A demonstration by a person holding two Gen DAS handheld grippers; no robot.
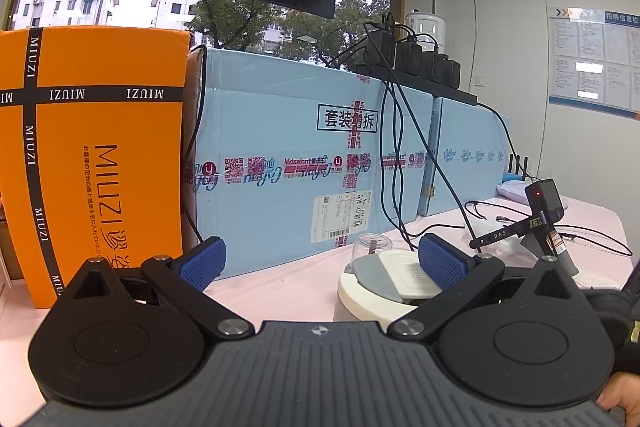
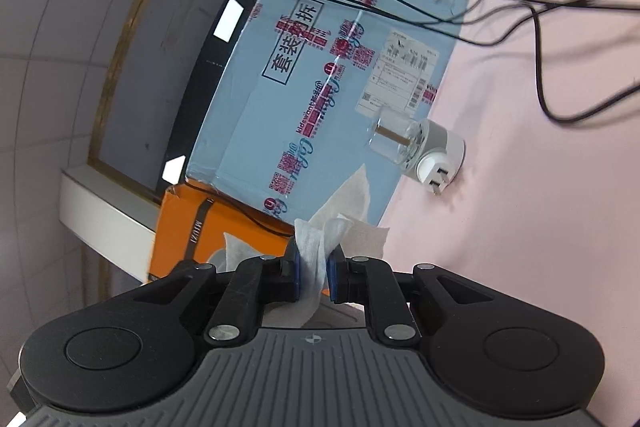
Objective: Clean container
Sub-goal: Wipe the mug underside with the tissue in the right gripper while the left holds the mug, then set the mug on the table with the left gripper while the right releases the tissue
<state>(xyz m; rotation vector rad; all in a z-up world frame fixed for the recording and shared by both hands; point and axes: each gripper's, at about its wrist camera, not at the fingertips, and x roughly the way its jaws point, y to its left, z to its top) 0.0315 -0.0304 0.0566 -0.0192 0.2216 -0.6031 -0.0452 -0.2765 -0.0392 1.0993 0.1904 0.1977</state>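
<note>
The white container with its grey lid stands on the pink tabletop before the pale blue carton, a clear cup upside down just behind its lid. The left gripper hangs near it, released, jaws spread wide, the right-hand pad in front of the lid. The right gripper, rolled sideways, is clenched on a crumpled white wipe, well apart from the container.

Two grippers: the left gripper low in its view and the right gripper low in its own. One white container at lower centre-right. One white wipe. Two light-blue boxes across the middle, and one orange box at left. One pink worktop.
</note>
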